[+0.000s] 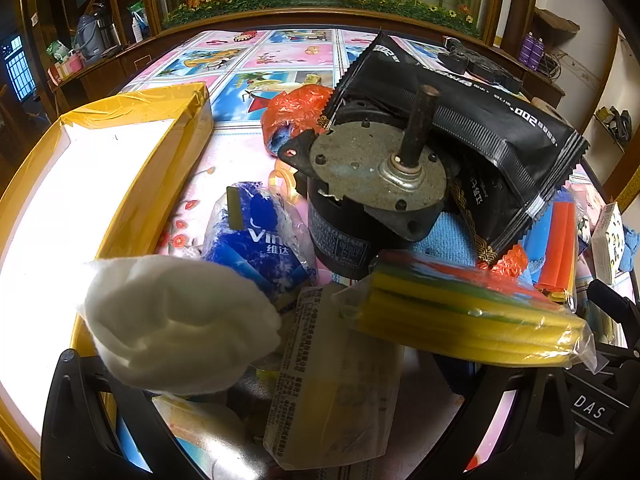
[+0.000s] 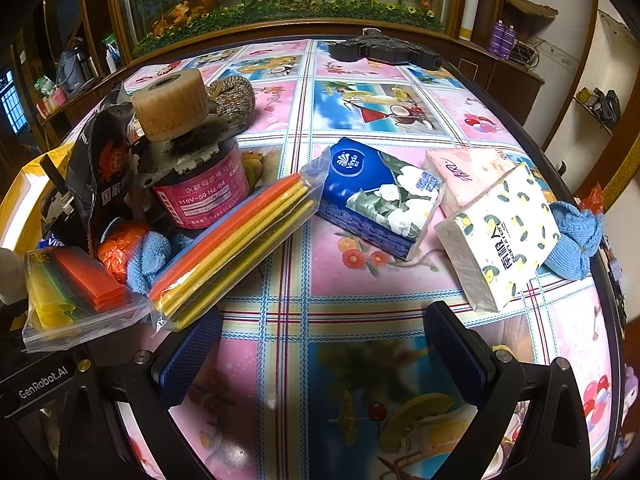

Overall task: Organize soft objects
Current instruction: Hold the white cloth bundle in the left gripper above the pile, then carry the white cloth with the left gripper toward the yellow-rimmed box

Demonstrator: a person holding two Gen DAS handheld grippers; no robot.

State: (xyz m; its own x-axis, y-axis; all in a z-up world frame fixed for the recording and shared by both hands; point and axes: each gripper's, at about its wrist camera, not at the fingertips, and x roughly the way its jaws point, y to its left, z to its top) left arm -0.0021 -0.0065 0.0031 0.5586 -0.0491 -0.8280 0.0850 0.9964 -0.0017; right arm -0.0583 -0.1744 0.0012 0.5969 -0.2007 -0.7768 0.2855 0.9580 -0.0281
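Note:
In the left wrist view my left gripper holds a clear-wrapped tissue pack between its fingers; a white cotton wad rests on the left finger. A blue Vinda pack lies just ahead, next to the yellow box with a white inside. In the right wrist view my right gripper is open and empty above the tablecloth. Ahead lie a blue Vinda tissue pack, a pink pack, a white lemon-print pack and a blue cloth.
A motor with a shaft and a black foil bag stand ahead of the left gripper. A bag of coloured strips lies at right. In the right view a pink-labelled motor and strip bags crowd the left.

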